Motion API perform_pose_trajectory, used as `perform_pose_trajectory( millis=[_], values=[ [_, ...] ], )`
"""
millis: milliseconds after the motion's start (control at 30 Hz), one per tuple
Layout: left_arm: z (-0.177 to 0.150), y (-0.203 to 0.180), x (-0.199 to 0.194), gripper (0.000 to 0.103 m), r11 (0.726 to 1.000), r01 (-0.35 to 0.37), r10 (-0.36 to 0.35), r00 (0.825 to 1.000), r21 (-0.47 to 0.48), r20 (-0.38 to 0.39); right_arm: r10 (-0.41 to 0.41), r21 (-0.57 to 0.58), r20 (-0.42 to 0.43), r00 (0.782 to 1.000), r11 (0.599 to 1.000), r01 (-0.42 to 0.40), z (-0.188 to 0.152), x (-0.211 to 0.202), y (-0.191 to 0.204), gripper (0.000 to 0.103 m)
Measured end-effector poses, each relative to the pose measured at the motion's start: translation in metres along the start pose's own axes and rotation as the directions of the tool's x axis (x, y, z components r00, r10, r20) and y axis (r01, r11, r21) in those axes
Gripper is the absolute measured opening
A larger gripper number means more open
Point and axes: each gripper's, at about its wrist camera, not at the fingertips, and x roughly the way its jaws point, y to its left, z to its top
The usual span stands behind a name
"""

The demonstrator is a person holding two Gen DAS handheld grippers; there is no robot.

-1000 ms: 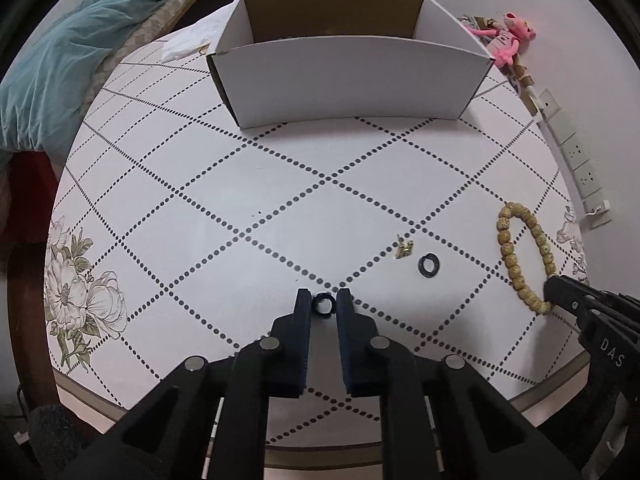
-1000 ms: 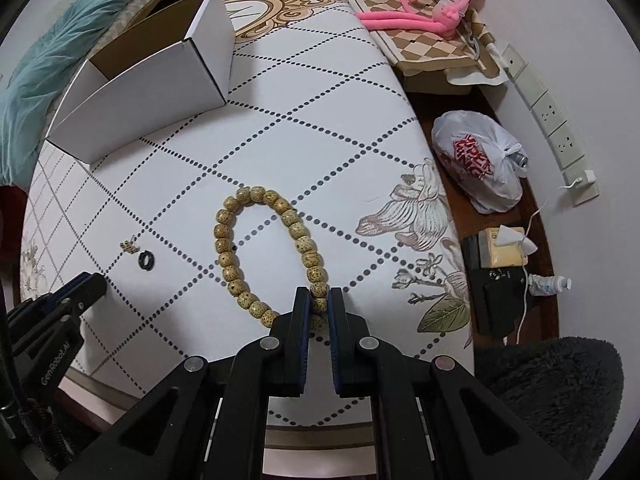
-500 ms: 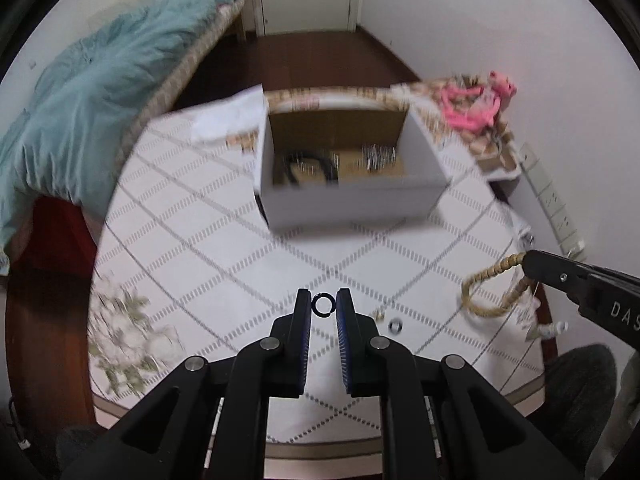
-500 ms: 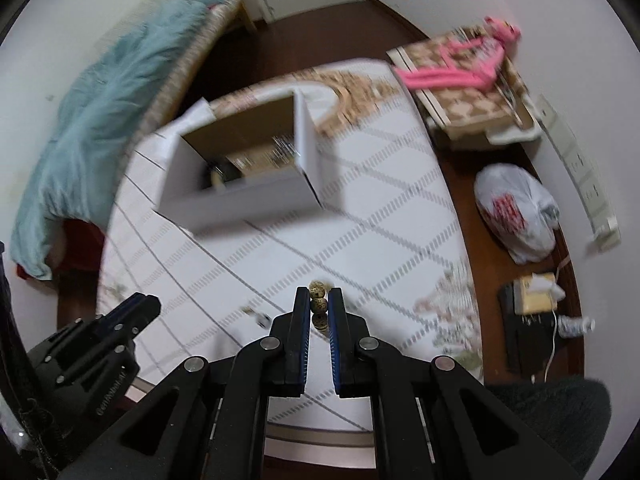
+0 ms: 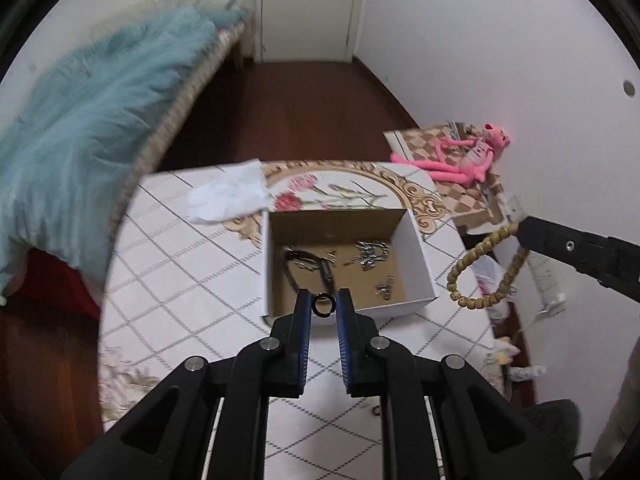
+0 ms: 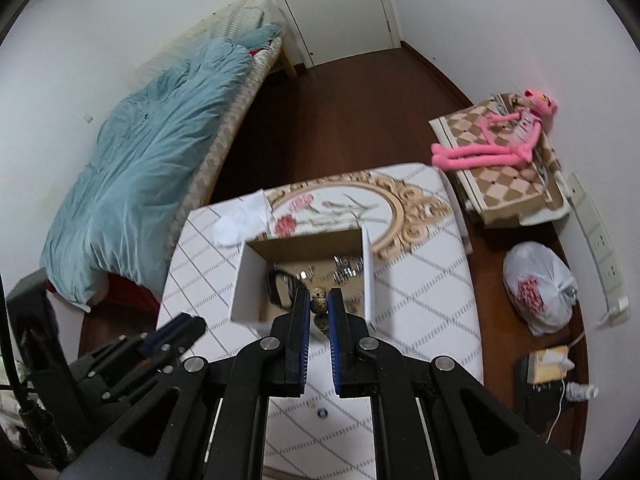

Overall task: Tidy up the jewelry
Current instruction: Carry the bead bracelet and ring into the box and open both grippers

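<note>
My left gripper (image 5: 323, 306) is shut on a small black ring (image 5: 323, 305) and holds it high above the near wall of the open white cardboard box (image 5: 416, 240). The box holds silver chains (image 5: 370, 254) and dark pieces. My right gripper (image 6: 319, 306) is shut on a wooden bead bracelet (image 6: 319, 305) above the box (image 6: 244, 276). In the left wrist view the bracelet (image 5: 478, 268) hangs as a loop from the right gripper (image 5: 520, 232), to the right of the box. A second black ring (image 6: 321, 413) lies on the table below.
The table (image 5: 168, 248) has a white diamond-patterned cloth. White tissue (image 5: 228, 196) lies behind the box. A bed with a blue quilt (image 6: 140, 168) stands to the left. A pink plush toy (image 6: 492, 144) and a white bag (image 6: 538, 288) are to the right.
Both grippers have risen high off the table and moved toward the box, the left carrying the black ring and the right carrying the bracelet.
</note>
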Motion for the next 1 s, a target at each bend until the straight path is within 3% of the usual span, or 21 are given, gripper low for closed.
perform_pose_trajectory(
  millis=[167,367,567,633,667,700,767,867,933,967,1000],
  values=[
    [0.020,0.011,0.030,0.010,0.999,0.046,-0.048,0.995,-0.025,-0.082,0.034,0.000,-0.069,0.997,0.999,-0.034,0.020,0.035,0.004,0.009],
    [0.033,0.021,0.062,0.010,0.993,0.094,-0.105,0.981,-0.073,-0.162,0.074,0.014,-0.195,0.978,0.997,-0.073,0.023,0.094,0.006,0.009],
    [0.048,0.031,0.078,0.011,0.989,0.087,-0.113,0.968,-0.123,-0.225,0.113,0.028,-0.317,0.942,0.994,-0.110,0.024,0.140,0.007,0.010],
    [0.053,0.034,0.080,0.016,0.988,0.070,-0.100,0.968,-0.137,-0.230,0.126,0.047,-0.354,0.927,0.992,-0.117,0.025,0.150,0.004,0.010],
    [0.054,0.034,0.079,0.026,0.989,0.061,-0.091,0.970,-0.133,-0.225,0.124,0.051,-0.363,0.924,0.992,-0.113,0.025,0.153,0.002,0.013],
    [0.055,0.034,0.077,0.046,0.991,0.050,-0.077,0.973,-0.128,-0.219,0.111,0.049,-0.372,0.922,0.994,-0.100,0.025,0.155,0.000,0.017],
    [0.057,0.037,0.073,0.072,0.992,0.017,-0.041,0.980,-0.124,-0.197,0.088,0.042,-0.367,0.926,0.996,-0.078,0.026,0.153,-0.003,0.039],
    [0.058,0.041,0.068,0.074,0.993,-0.033,0.012,0.984,-0.114,-0.180,0.026,0.008,-0.344,0.938,1.000,-0.025,0.029,0.145,-0.008,0.043],
    [0.057,0.043,0.067,0.084,0.992,-0.069,0.050,0.983,-0.103,-0.175,-0.032,-0.025,-0.327,0.944,0.999,0.025,0.029,0.137,-0.011,0.044],
    [0.055,0.044,0.066,0.095,0.991,-0.100,0.083,0.982,-0.092,-0.170,-0.069,-0.048,-0.316,0.946,0.997,0.057,0.029,0.136,-0.011,0.050],
    [0.052,0.044,0.064,0.100,0.989,-0.126,0.111,0.981,-0.083,-0.161,-0.106,-0.072,-0.303,0.947,0.993,0.088,0.028,0.133,-0.011,0.056]
  ],
)
